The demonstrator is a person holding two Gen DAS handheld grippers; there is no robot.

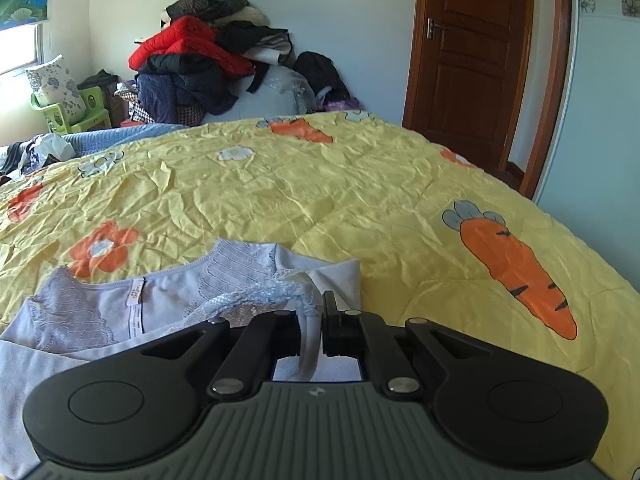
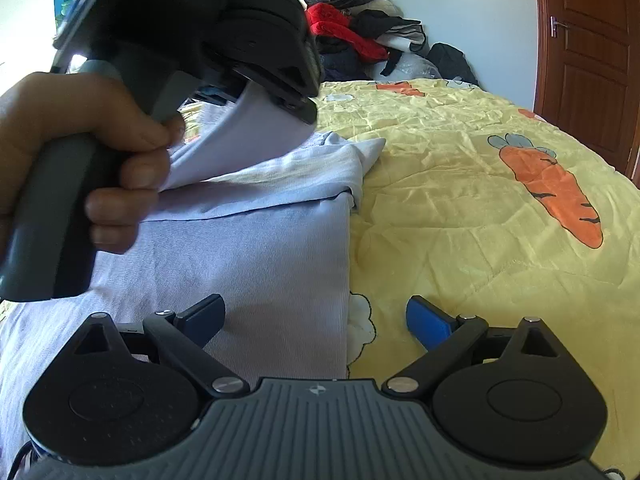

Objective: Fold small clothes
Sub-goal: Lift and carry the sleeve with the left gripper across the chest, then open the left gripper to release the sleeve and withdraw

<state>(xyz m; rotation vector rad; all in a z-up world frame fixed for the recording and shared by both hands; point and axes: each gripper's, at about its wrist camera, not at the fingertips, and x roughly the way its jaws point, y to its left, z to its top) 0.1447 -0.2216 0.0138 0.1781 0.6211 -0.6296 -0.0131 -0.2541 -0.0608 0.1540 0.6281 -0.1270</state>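
Two tongs work over a yellow carrot-print quilt [image 1: 360, 200]: left tongs [image 1: 311, 320] pinching the pale lilac lace-trimmed garment [image 1: 168, 300], right tongs [image 2: 316, 320] spread.

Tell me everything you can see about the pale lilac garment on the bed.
The pale lilac garment is a small top of thin, finely ribbed knit, with lace panels at the shoulders and a white label inside the neckline. It lies on the yellow carrot-print quilt, partly folded, with one straight folded edge on its right side. The left claw is shut on a lace-trimmed edge and lifts that part off the bed. The right claw is open, straddling the folded edge lower down without gripping it.
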